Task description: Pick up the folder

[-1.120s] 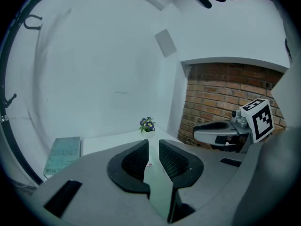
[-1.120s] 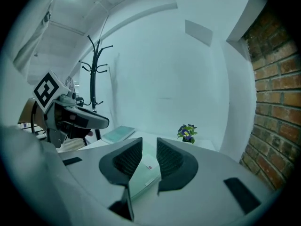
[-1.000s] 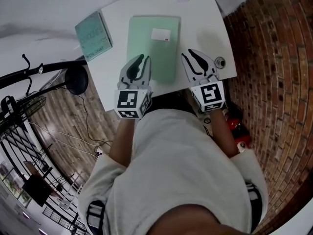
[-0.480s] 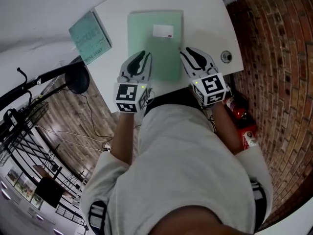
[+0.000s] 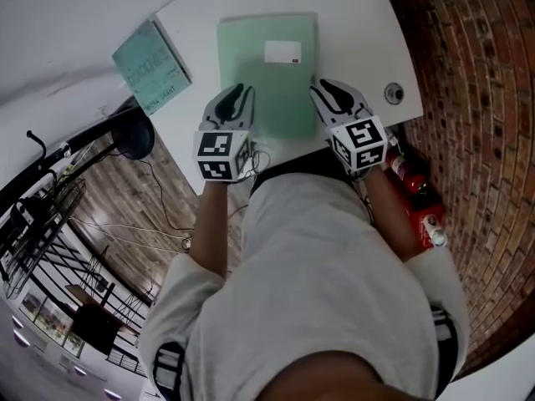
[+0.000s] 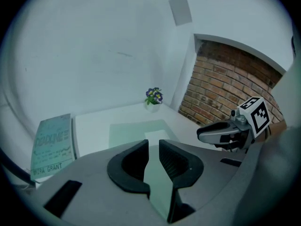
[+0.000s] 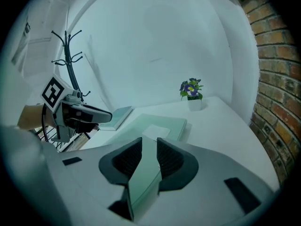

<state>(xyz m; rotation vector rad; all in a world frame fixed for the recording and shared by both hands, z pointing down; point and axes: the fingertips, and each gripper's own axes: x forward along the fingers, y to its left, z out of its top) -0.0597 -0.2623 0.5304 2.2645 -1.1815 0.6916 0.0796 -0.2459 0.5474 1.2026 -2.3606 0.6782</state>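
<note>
- The green folder (image 5: 267, 69) is lying flat on the white tabletop (image 5: 355, 44), white label facing up, its near edge close to the tabletop's near edge.
- The left gripper (image 5: 237, 96) is hovering at the folder's near left corner, its jaws standing just a narrow slit apart and clamping nothing; folder green is showing through the gap.
- The right gripper (image 5: 326, 90) is sitting at the near right corner, its jaws a touch wider and also gripping nothing.
- Whether either tip is touching the cover, I cannot tell.
- A teal book (image 5: 150, 65) is lying to the left of the folder, and a small flowerpot (image 6: 153, 98) is standing at the far edge.
</note>
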